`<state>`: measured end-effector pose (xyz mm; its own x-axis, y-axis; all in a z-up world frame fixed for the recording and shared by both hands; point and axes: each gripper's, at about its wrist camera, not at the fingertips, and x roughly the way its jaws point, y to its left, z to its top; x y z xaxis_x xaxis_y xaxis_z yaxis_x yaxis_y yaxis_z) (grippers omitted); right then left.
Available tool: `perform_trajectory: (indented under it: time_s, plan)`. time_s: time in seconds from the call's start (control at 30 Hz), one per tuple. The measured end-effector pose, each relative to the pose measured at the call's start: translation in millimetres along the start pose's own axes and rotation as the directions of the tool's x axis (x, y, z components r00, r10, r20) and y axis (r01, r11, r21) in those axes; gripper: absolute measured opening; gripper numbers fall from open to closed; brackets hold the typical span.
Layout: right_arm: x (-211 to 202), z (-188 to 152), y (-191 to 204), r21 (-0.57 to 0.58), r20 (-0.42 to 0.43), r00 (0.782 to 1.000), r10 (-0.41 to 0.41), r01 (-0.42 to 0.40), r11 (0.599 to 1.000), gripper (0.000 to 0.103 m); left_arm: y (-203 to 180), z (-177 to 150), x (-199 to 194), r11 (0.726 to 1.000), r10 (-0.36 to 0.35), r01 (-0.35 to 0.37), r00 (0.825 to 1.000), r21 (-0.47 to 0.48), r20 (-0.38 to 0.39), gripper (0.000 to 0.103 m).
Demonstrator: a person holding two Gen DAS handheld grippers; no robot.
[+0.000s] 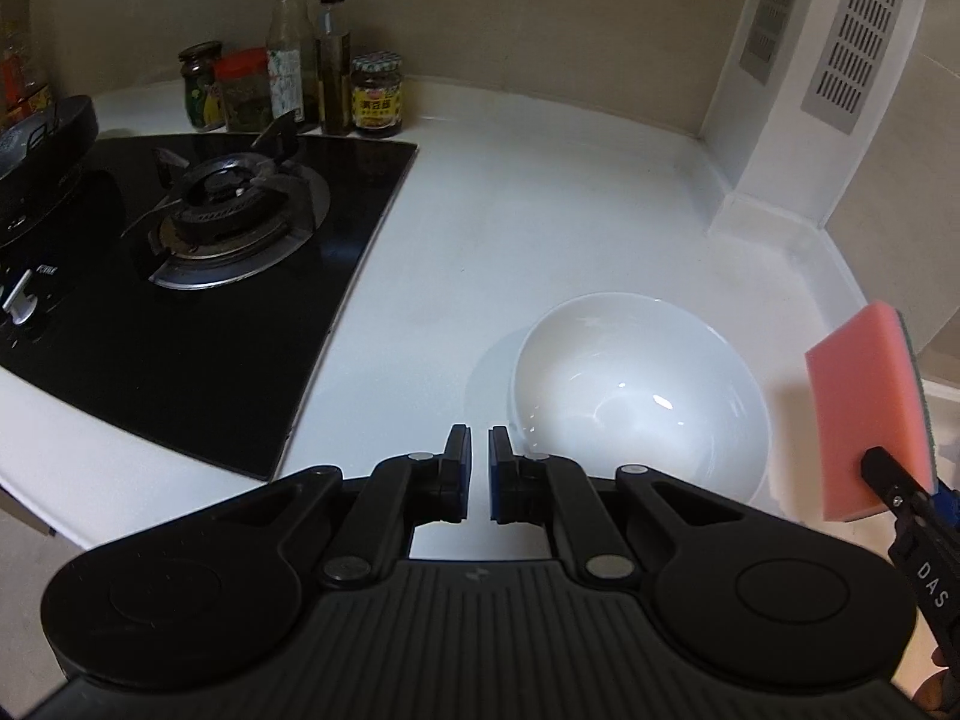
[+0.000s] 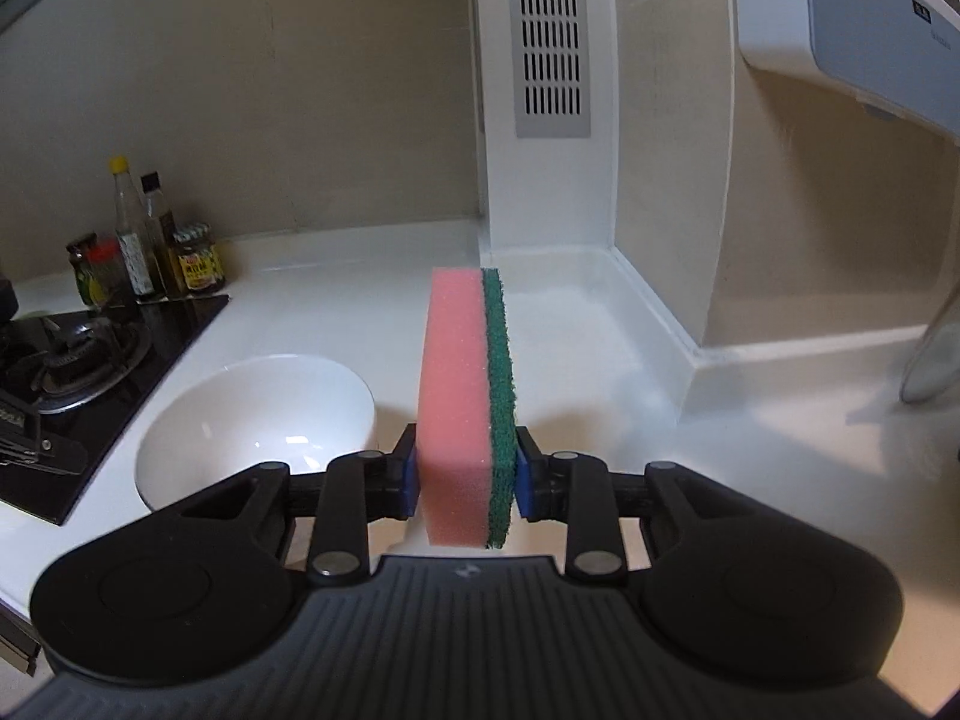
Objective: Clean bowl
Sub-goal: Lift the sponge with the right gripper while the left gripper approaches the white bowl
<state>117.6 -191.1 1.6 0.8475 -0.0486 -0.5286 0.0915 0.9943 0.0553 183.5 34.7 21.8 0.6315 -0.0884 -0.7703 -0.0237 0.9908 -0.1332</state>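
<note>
Right gripper (image 2: 467,474) clamped on sponge (image 2: 465,408), pink foam on 1 pad, green scourer on the other, sponge upright and off the counter. Left gripper (image 1: 478,456) closed, nothing between pads, just beside the near-left rim of bowl (image 1: 639,396). Bowl sits upright on white counter (image 1: 510,228), between gas hob (image 1: 198,264) and sponge. Jars and bottles (image 1: 300,84) grouped at back wall.
</note>
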Motion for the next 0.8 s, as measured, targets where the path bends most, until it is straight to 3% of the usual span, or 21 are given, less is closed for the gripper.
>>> perform_trajectory:
  time_s: [0.2,0.57,0.8]
  plan:
    - [4.4,1.5,-1.3,0.005,-0.011,1.0,0.025,-0.025,1.0,0.026,-11.7,12.9,14.8,0.999,-0.023,0.023,1.0,0.039,-0.002,0.005]
    - [16.6,8.7,-2.6,0.022,-0.009,1.0,-0.026,0.026,0.999,0.026,-4.3,25.3,58.7,0.999,-0.04,0.042,0.991,0.019,-0.126,0.005]
    - [27.5,9.7,2.0,0.012,-0.022,0.999,-0.023,0.023,1.0,0.026,-5.8,21.4,64.0,0.999,-0.037,0.041,0.984,0.023,-0.175,0.007]
